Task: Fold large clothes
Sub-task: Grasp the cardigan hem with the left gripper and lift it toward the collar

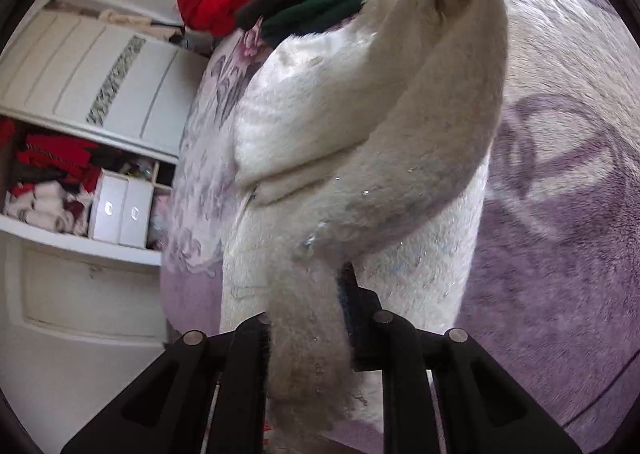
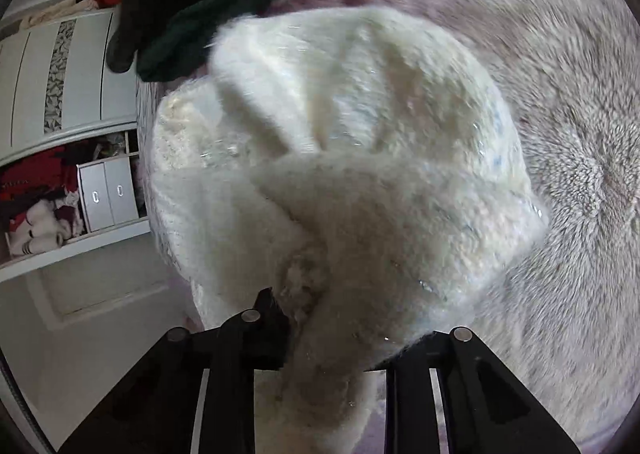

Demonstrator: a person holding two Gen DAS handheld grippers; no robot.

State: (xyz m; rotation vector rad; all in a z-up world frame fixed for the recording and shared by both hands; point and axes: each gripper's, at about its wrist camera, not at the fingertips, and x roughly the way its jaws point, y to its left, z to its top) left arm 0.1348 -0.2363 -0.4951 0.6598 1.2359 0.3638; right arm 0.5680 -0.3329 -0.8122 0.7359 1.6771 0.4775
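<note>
White fuzzy sweater (image 1: pixel 360 126) is looking soft, bulky, light, w/ no stiff edges; best pinching a hem or cuff. It's lying on the purple blanket (image 1: pixel 560 214), stretching toward 12 o'clock. Left gripper (image 1: pixel 308 314) is clamping a fold. Right gripper (image 2: pixel 340 318) is nearly closed, apparently pinching fabric, far jaw hidden.

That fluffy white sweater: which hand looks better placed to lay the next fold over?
Probably the left. The left gripper has its jaws shut on a long hanging part of the white sweater, free to swing across. The right gripper holds a bunched fold, close above the purple blanket.
</note>
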